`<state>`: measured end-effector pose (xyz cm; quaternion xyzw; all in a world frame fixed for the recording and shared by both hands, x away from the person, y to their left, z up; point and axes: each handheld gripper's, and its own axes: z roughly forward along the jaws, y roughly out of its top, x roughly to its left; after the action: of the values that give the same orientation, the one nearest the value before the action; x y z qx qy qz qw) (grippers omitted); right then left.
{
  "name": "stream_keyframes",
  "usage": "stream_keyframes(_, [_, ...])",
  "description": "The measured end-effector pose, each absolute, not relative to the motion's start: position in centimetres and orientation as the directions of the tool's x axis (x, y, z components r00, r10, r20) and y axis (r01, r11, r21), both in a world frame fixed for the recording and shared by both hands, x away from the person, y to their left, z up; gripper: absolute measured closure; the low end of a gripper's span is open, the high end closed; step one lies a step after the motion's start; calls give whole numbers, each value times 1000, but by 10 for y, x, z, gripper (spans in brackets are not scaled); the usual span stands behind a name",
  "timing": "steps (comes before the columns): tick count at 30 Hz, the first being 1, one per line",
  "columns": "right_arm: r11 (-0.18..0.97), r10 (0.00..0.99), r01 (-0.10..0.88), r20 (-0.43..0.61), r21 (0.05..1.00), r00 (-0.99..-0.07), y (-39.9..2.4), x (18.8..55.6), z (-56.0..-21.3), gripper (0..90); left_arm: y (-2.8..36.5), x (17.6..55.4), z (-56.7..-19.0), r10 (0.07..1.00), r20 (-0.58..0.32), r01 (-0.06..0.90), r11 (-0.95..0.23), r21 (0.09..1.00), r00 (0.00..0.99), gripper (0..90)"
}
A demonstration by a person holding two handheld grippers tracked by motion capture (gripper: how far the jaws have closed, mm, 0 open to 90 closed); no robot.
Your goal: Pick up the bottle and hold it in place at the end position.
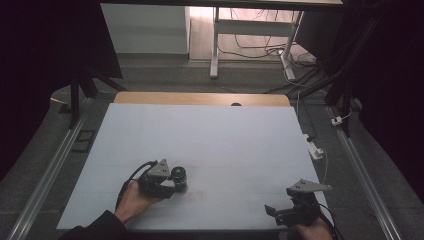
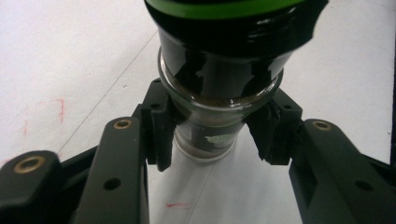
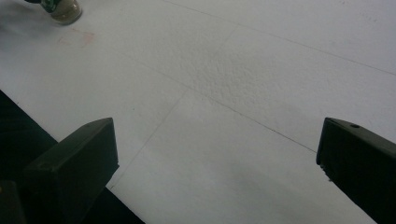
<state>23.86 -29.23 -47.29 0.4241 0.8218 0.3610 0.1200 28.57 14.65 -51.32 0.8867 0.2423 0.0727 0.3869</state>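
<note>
Left gripper (image 2: 212, 140) jaws clamp jar (image 2: 219, 79) — label unreadable.

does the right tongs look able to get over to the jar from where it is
Probably yes. The right tongs sit open near the table's front right corner, with bare white surface between them and the jar. But the left tongs already clamp the jar's glass body, leaving mainly the lid free.

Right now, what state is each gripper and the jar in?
Left gripper: shut on the glass jar's lower body.
Glass jar: black-and-green lid on, clamped between the jaws; dark contents.
Right gripper: open, jaws wide apart over the bare white table.
</note>
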Motion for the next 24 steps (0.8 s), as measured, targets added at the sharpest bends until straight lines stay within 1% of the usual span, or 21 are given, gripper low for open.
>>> stream_keyframes(11, [380, 784, 611, 110, 694, -612, -292, 239, -473, 0, 145, 289, -505, 512, -42, 381, -580, 720, 858, 537])
stream_keyframes(17, [379, 785, 614, 111, 693, -610, -292, 239, -473, 0, 142, 295, -497, 517, -33, 375, -574, 728, 855, 537])
stream_keyframes(21, [379, 785, 615, 112, 691, -610, -292, 239, -473, 0, 139, 302, -492, 513, -45, 374, -561, 738, 857, 537])
stream_keyframes(24, [377, 785, 616, 115, 692, -609, -293, 239, -473, 0, 136, 307, -488, 515, -30, 368, -568, 736, 856, 537])
